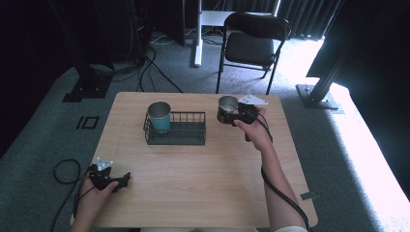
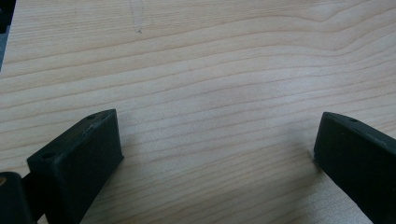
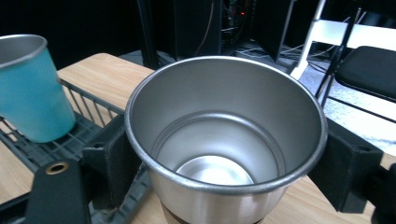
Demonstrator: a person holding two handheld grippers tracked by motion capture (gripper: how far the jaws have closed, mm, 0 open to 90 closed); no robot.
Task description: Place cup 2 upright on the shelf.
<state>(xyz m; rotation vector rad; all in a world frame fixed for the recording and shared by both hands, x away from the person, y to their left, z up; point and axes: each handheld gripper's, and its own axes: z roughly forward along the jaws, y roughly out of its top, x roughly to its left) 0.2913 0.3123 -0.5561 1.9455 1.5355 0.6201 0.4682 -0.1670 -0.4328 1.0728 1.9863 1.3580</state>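
Two cups matter on the surface: the wire basket holds the teal cup at its left end, and just right of it the right gripper has its fingers clamped on the upright steel cup, so the move runs leftward. The left gripper rests near-left, fingers spread, holding nothing.

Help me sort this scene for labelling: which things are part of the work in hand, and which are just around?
In the work:
steel cup, clamped in the right gripper
wire basket
teal cup standing in the basket

Just around:
left gripper, open, idle on the table
folding chair
floor cables
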